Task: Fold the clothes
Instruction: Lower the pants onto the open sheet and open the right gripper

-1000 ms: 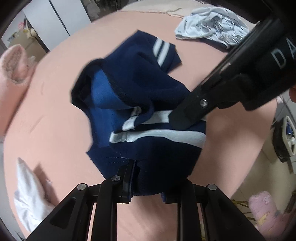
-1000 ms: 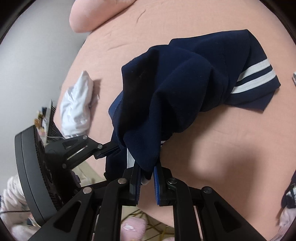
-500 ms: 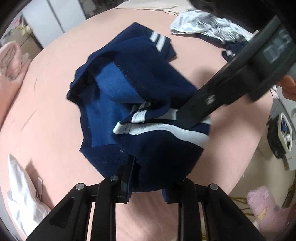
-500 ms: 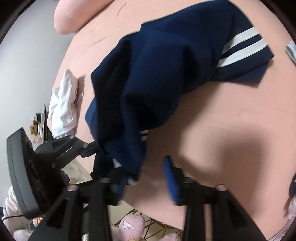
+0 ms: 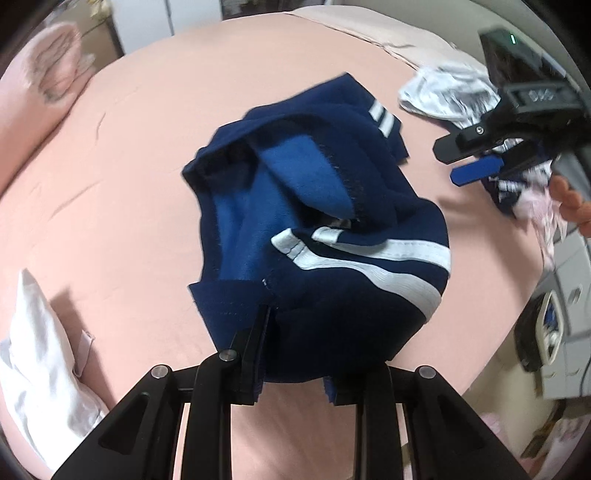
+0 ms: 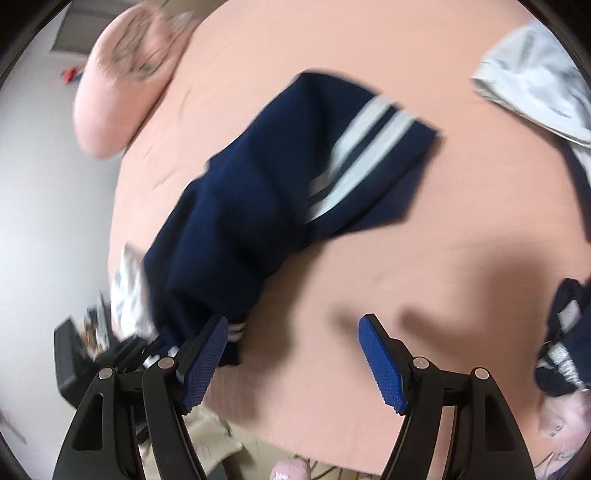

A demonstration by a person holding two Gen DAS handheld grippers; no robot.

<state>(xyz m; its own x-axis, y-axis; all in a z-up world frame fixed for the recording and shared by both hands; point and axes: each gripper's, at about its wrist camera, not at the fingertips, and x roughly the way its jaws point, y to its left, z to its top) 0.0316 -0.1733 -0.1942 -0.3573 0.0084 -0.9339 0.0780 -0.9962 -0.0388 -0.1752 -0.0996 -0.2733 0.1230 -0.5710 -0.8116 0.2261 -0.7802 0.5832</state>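
Navy garment (image 5: 325, 229) held over the bed (image 5: 147, 129)
It is pinched by the left gripper (image 5: 295, 373); the right gripper (image 6: 291, 363) is being spread, nothing between its jaws

bed (image 5: 155, 122): pink sheet fills the view; pink pillow (image 5: 40, 85) at 10 o'clock | white cupboard doors (image 5: 155, 18) at 12 | pale wall (image 6: 40, 192) at 9
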